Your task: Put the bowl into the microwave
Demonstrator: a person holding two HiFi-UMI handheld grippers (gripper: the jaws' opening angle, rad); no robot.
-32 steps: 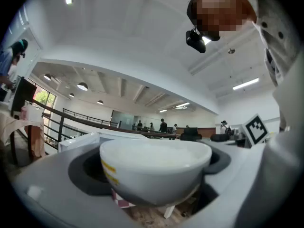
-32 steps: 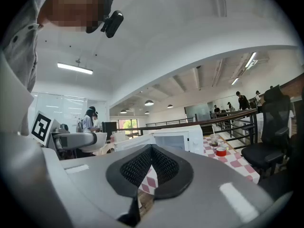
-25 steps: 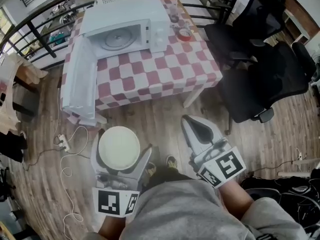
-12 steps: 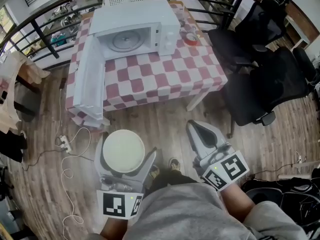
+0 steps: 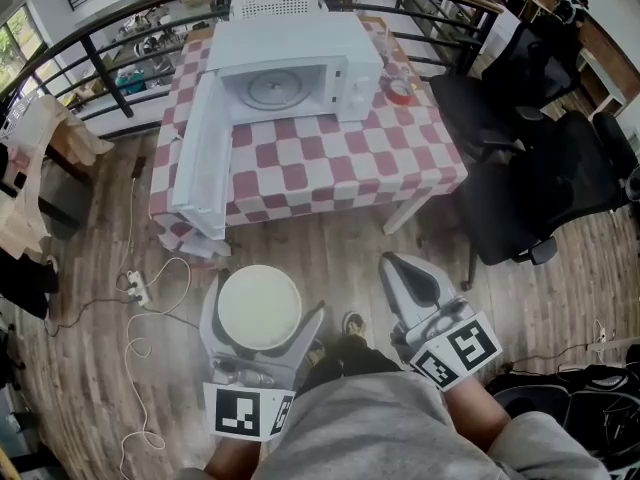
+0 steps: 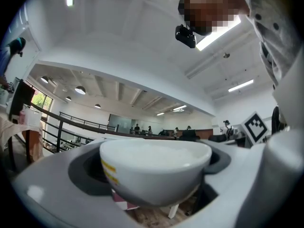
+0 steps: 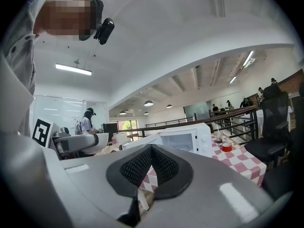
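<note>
Floor: wooden planks (image 5: 330, 258) are seen from above, with a white cable (image 5: 140, 338) lying on them at the left.
Bench: a bench (image 5: 330, 163) covered with a red-and-white checked cloth is set ahead of the person, in front of a black railing (image 5: 100, 78).
Microwave: a white microwave (image 5: 300, 43) is placed on the far part of the bench; its door (image 5: 200, 163) is swung fully open to the left and the turntable (image 5: 275, 88) inside is exposed.
Other items: a white perforated basket (image 5: 275, 5) is seen behind the microwave, and a small red-rimmed item (image 5: 400, 90) is seen on the cloth just right of it.
Chairs: black office chairs (image 5: 540, 168) are grouped to the right of the bench.
Bowl: a white bowl (image 5: 259, 307) is held upright over the floor, well short of the bench and the microwave; a yellow mark is shown on its side in the left gripper view.
Left gripper: the left gripper (image 5: 262, 298) is clamped around the bowl, one jaw pressed against each side of it.
Right gripper: the right gripper (image 5: 400, 268) is held beside the left one over the floor, its jaws pressed together with nothing between them.
Aim: both grippers are pointed toward the bench.
</note>
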